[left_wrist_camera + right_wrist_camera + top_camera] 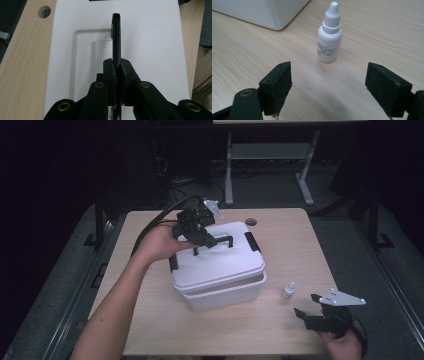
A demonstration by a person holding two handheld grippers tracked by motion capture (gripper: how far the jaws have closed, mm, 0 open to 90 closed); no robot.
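The left tool [212, 240] is clamped on the black carry handle [116, 37] of the white lidded box [220, 270], which sits at the middle of the desk [150, 330]. In the left gripper view the handle stands on edge, squeezed between the two pads, with its recess in the lid showing at about nine o'clock from the grip (a hold on the raised handle suits lifting or steadying the box, I judge, since the smooth lid offers nothing else to pinch). The right tool [306, 306] rests low near the desk's five o'clock corner, its jaws wide apart and holding nothing. It faces a small white dropper bottle [329, 40] standing upright at twelve o'clock from it, just beside the box's corner, probably lined up for a grasp.
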